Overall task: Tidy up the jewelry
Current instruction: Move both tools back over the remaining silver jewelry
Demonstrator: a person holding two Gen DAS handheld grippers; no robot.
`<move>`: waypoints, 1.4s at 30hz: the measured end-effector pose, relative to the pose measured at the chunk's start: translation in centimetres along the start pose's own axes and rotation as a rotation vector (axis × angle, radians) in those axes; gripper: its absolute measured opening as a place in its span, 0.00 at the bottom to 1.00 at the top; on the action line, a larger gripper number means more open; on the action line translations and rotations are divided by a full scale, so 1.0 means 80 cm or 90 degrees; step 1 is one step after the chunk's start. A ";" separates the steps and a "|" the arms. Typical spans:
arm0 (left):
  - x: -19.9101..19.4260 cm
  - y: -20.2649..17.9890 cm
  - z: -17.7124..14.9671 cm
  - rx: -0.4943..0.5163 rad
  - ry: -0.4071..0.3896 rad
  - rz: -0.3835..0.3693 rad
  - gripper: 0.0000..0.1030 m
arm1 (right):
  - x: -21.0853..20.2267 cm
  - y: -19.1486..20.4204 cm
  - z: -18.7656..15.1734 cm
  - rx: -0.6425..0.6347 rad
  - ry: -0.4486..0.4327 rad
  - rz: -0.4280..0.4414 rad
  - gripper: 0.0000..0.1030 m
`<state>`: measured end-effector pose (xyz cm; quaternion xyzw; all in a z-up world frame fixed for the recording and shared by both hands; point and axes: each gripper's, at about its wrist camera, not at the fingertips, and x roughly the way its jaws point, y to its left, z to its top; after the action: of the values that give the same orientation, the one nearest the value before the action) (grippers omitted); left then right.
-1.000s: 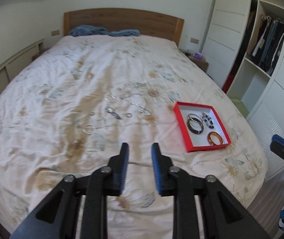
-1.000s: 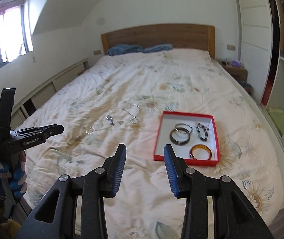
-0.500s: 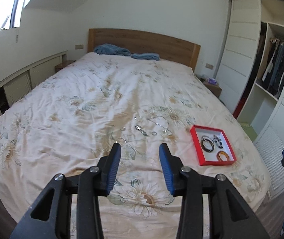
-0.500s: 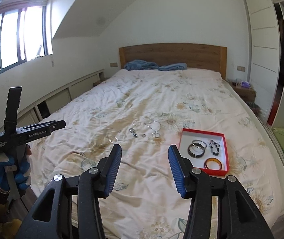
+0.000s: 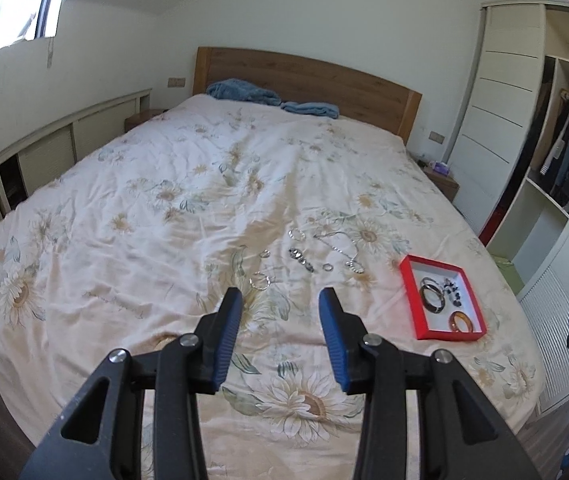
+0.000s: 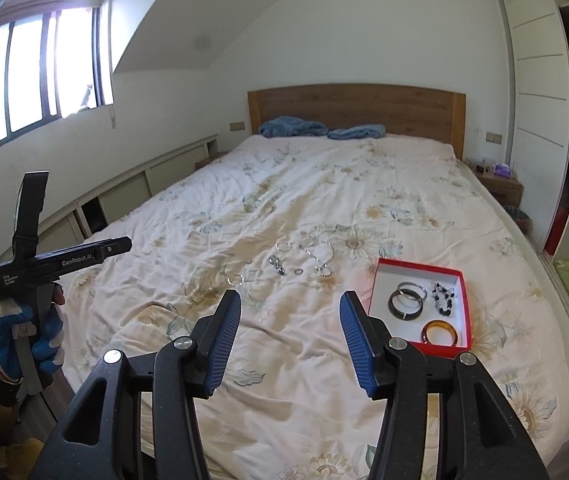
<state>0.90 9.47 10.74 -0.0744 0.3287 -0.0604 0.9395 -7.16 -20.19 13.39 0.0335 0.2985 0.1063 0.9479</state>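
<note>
Over the foot of the wide bed with its cream, sunflower-printed quilt [image 5: 132,216] we hold both tools above the bedding. Our left tool [image 5: 280,300] shows at the lower centre of its view, blue-padded jaws apart with nothing between them; they have just been opening. Our right tool [image 6: 290,306] stands likewise at lower centre of its view, jaws wide and empty, also just opening. Right of centre in the right view lies the shallow red cardboard box with a white floor [image 6: 380,280], holding two dark and silver bangles [image 6: 406,302], a string of black and white beads [image 6: 442,298] and an amber bangle [image 6: 440,332]. Left of the box, apart from it, loose silver rings and a chain [image 6: 304,260] lie scattered on the quilt. At the left edge of that view, a hand in a blue-and-white glove [image 6: 24,332] grips the left tool's handle.
</note>
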 end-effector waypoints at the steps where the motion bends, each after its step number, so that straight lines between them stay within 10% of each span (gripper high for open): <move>1: 0.008 0.003 -0.001 -0.006 0.007 0.002 0.38 | 0.006 -0.002 -0.001 0.002 0.004 0.002 0.50; 42: 0.405 0.055 -0.028 -0.137 0.221 0.029 0.38 | 0.424 -0.052 -0.037 0.026 0.208 0.143 0.50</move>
<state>24.94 8.29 -11.50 -0.1555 0.4919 -0.0157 0.8565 18.96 -16.72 -8.51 0.0685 0.4449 0.2092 0.8681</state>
